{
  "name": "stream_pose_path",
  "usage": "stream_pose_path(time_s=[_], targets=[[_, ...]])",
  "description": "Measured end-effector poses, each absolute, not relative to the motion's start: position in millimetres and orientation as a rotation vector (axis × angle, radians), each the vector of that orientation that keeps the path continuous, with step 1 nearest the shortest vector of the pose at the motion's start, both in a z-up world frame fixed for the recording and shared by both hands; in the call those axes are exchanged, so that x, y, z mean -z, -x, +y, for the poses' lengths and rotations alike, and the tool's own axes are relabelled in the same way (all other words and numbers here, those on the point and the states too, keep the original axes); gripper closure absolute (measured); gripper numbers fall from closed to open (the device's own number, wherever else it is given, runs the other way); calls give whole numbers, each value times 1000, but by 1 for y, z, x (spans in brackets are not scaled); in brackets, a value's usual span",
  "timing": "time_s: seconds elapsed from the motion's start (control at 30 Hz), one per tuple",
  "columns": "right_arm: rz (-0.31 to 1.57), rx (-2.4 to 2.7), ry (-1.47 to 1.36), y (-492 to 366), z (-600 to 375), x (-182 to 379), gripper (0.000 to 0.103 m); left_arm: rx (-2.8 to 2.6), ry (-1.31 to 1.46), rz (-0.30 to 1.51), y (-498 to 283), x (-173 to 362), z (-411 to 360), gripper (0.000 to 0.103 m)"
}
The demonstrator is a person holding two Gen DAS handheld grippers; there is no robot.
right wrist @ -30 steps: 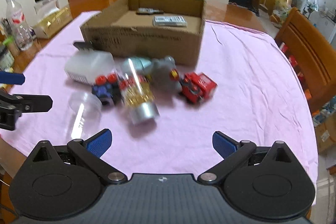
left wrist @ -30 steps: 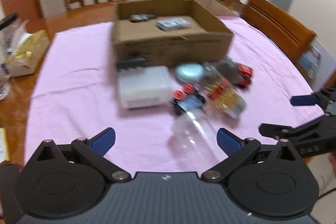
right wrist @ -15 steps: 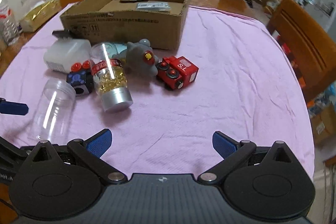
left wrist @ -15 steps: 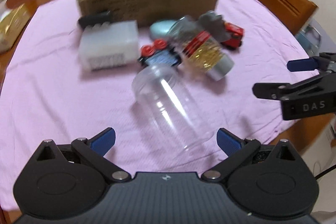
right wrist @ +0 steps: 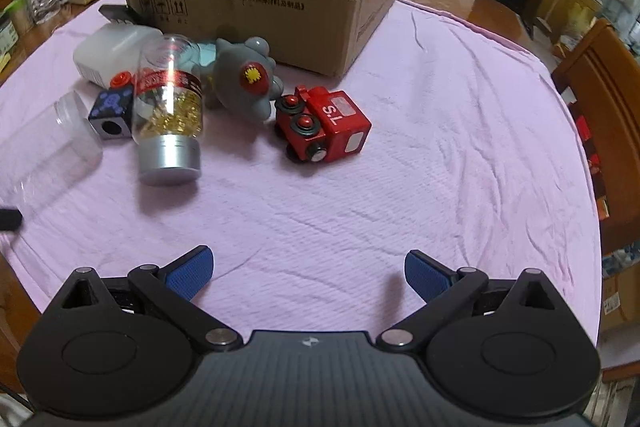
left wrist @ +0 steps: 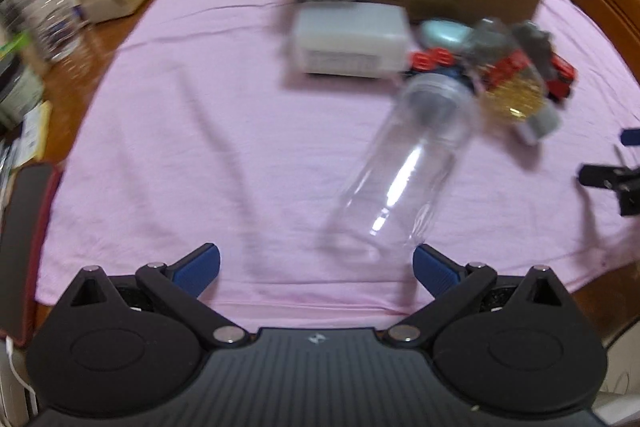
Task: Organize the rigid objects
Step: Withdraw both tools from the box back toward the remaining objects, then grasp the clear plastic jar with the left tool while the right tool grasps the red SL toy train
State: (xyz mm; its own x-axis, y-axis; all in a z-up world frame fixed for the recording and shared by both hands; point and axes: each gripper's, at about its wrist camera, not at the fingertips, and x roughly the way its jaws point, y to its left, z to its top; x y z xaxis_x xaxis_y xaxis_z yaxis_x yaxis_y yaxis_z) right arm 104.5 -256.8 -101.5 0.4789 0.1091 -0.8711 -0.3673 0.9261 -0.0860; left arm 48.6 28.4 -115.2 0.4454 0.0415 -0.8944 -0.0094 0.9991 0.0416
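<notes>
Both hand-held grippers (left wrist: 316,265) (right wrist: 308,271) spread wide, empty; left swung nearer clear jar (left wrist: 408,163) vs earlier.

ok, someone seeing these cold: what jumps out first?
Probably the clutter of small things on the pink cloth: a red toy train, a grey toy figure and a jar of gold capsules, all lying in front of the open cardboard box. Next, the empty clear jar lying on its side just ahead of the left gripper, whose fingers are spread open around nothing.
</notes>
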Motion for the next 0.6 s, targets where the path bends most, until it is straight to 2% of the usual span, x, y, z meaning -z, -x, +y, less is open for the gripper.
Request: stream_pose_path(time_s=[0.4, 0.6], targets=[[1079, -402, 274, -119, -268, 107, 0, -209, 10, 1068, -76, 123, 58, 1], [1129, -451, 320, -131, -270, 103, 0, -157, 82, 1087, -78, 121, 42, 1]])
